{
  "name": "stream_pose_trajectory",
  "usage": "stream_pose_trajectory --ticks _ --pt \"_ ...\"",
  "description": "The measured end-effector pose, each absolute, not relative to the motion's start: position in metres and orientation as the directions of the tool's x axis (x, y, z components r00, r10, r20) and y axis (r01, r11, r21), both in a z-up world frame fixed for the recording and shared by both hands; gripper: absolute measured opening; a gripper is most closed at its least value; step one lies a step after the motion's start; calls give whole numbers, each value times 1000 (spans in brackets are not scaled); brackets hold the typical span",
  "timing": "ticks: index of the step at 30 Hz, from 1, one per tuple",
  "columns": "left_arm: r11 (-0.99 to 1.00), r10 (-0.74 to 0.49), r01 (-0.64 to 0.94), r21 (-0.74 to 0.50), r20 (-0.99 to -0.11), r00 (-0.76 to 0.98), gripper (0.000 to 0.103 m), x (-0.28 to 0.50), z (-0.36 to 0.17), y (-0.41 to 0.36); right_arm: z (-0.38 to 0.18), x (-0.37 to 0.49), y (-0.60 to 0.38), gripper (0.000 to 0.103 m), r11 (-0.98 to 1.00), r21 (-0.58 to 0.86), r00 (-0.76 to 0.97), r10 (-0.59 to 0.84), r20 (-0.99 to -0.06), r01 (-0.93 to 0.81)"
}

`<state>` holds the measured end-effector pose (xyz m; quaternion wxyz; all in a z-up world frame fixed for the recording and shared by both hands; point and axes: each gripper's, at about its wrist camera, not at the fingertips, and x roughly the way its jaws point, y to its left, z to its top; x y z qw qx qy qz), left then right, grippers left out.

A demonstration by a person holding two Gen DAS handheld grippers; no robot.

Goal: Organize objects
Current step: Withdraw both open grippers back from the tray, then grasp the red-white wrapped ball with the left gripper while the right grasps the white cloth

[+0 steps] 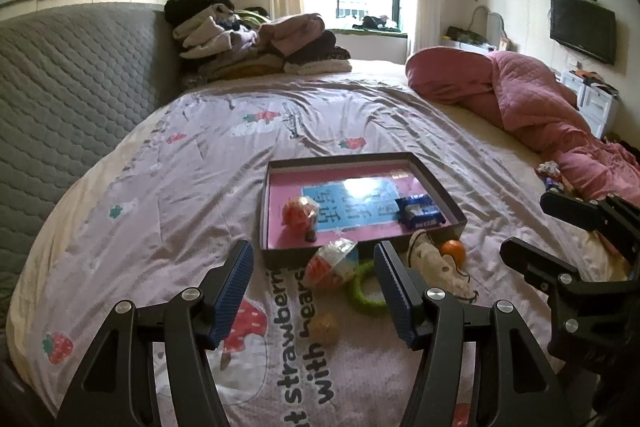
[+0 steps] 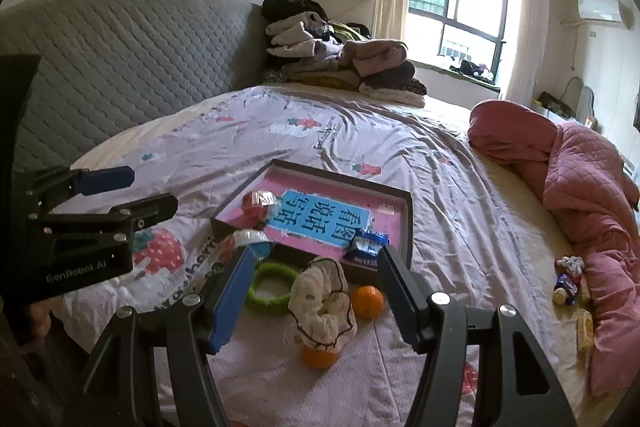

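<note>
Both claws, the left claw [image 1: 316, 291] and the right claw [image 2: 314, 293], hover released and empty over a bed [image 1: 192, 163]. Just beyond their tips lie a green ring [image 2: 269, 282], a cream cloth scrunchie [image 2: 322, 301], two oranges [image 2: 367, 301] and one wrapped egg-shaped snack [image 1: 331, 263]. Behind these stands one shallow box tray [image 1: 436, 183] holding another wrapped snack [image 1: 299, 213] and a blue packet [image 1: 420, 213], with a pink quilt [image 1: 532, 103] heaped at the right and folded clothes [image 1: 256, 43] by the headboard.

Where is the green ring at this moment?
The green ring lies on the bedsheet just outside the tray's near wall, left of the cream cloth in the right wrist view.
</note>
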<state>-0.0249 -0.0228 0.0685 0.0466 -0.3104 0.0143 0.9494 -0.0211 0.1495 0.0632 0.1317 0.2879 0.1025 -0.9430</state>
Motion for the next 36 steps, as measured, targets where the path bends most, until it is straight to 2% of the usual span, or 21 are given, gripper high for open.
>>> stream_pose_trajectory --ticks 6,25,36 --pt "-994 79 -107 10 -596 -799 64 -22 57 -20 47 -16 145 63 -941 -157 -797 -157 -583 300" --pt "-991 84 -134 24 -672 -736 64 -35 3 -10 1 -26 157 63 -948 -121 -744 -148 -652 295" --pt "-990 104 -143 2 -681 -725 64 -48 -8 -13 -20 -38 154 63 -942 -139 -716 -130 -686 304"
